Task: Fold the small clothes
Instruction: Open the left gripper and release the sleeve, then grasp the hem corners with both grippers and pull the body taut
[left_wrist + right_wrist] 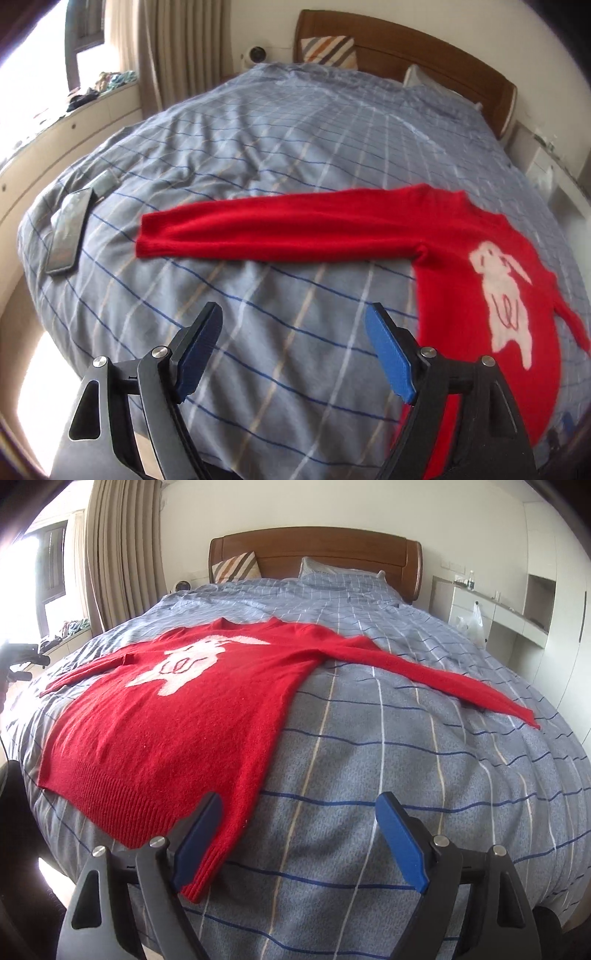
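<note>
A small red sweater [177,716] with a white rabbit figure [184,661] lies flat, front up, on the bed, both sleeves spread out sideways. In the left wrist view the sweater [461,266] is at the right and its one sleeve [266,232] reaches left across the cover. My left gripper [295,354] is open and empty, just short of that sleeve. My right gripper [299,838] is open and empty above the bed's near edge, its left finger [199,842] over the sweater's hem corner. The other sleeve [443,675] stretches right.
The bed has a grey-blue checked duvet [369,760] and a wooden headboard [314,550]. A phone [70,232] and a small dark item [105,182] lie on the bed's left part. Pillows [236,566] are at the head. A white desk [491,609] stands right, curtains [122,554] left.
</note>
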`<state>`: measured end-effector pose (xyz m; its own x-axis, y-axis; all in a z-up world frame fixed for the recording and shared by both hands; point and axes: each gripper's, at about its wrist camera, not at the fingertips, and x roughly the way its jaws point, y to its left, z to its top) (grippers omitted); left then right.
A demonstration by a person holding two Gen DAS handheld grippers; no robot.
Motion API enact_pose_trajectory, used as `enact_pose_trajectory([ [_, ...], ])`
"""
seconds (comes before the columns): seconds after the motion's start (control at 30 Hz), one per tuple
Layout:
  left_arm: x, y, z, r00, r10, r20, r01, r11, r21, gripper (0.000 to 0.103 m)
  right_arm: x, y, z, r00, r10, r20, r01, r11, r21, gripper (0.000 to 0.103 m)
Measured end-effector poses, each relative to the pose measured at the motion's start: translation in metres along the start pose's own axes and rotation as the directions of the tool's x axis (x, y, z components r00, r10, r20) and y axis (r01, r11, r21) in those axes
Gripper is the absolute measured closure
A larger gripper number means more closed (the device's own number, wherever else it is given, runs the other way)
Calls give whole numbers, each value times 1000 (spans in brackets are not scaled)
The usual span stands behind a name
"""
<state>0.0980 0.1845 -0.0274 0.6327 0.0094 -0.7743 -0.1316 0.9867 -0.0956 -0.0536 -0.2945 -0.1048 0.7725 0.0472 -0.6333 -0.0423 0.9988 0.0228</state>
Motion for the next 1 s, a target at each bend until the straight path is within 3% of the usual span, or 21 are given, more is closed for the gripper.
enact_pose_trajectory([
  [0.13,-3,-51,-63,989,-94,-113,106,989,99,21,-2,-8,-1,985,153,-75,-146,986,86,19],
  [0.27,13,-72,-105,973,-101,-209,129,983,128,23,4,-6,-7,943,289,-163,-266,952,149,21],
  [0.33,20,-74,-115,962,-117,-247,146,984,106,30,14,-2,-11,920,332,-211,-301,939,164,34],
  [0.43,20,-76,-121,961,-127,-247,154,983,96,39,37,5,-19,872,392,-294,-340,916,212,52],
  [0.47,21,-76,-122,959,-134,-249,163,982,95,45,41,7,-21,864,405,-298,-350,910,222,70],
  [0.5,22,-76,-124,955,-142,-261,173,980,100,67,46,10,-23,860,410,-305,-352,908,227,100],
  [0.53,24,-77,-125,948,-142,-285,181,977,113,98,48,11,-25,856,406,-320,-344,909,234,99],
  [0.57,24,-78,-129,940,-136,-312,183,975,127,99,48,10,-26,851,412,-324,-341,905,255,99],
  [0.63,16,-75,-130,943,-113,-312,167,974,151,100,38,9,-25,849,403,-343,-334,910,244,100],
  [0.77,12,-71,-138,943,-75,-325,137,975,173,100,12,5,-22,867,339,-366,-296,940,172,100],
  [1.0,26,-88,-140,947,8,-320,72,969,236,97,46,11,-30,878,272,-394,-237,962,137,100],
])
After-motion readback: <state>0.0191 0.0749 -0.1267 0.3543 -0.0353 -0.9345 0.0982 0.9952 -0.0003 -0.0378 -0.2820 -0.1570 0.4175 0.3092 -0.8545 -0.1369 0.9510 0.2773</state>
